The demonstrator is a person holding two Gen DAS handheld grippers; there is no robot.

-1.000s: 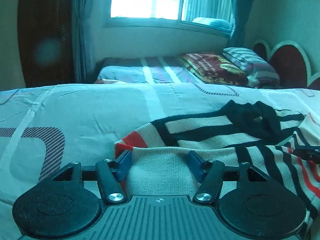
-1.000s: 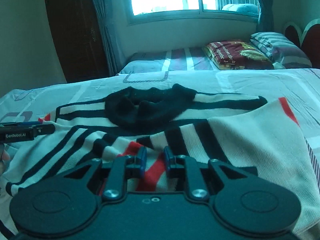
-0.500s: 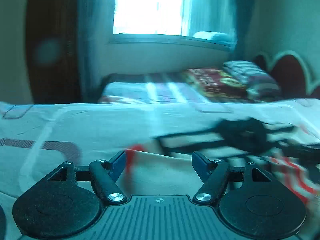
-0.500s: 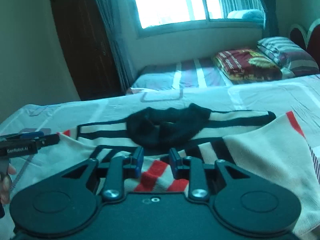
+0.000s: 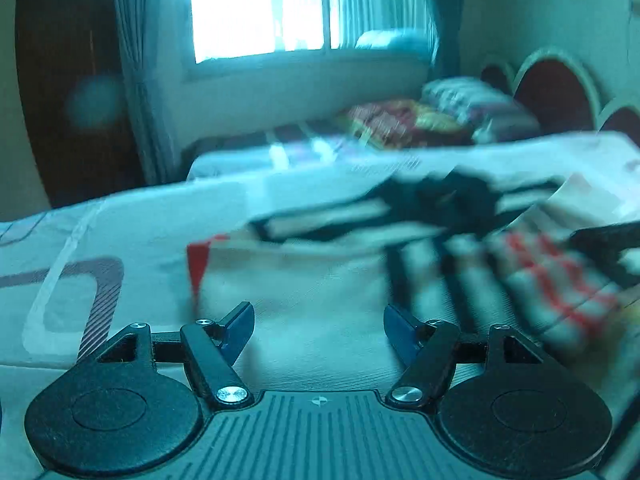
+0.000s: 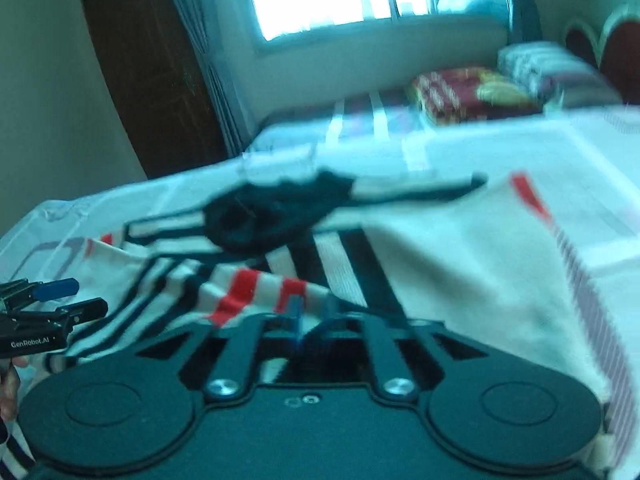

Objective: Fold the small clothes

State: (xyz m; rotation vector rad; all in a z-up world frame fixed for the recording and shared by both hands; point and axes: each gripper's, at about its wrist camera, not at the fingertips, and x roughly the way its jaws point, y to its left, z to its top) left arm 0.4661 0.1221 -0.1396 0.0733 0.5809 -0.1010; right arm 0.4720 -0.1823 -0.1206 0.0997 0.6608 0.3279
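Observation:
A small cream sweater with black and red stripes and a black collar lies on the bed. My left gripper is open, its blue pads wide apart just above the sweater's cream left part, holding nothing. My right gripper is shut on a red-striped fold of the sweater and lifts it slightly. The left gripper also shows at the left edge of the right wrist view. Both views are motion-blurred.
The sweater lies on a pale patterned bedsheet. Beyond are a second bed with a red blanket and striped pillows, a window, curtains, a dark wardrobe and a headboard.
My left gripper has drawn back from the sweater's edge and tilted, still open. My right gripper has closed fully on the red-striped fold and raised it.

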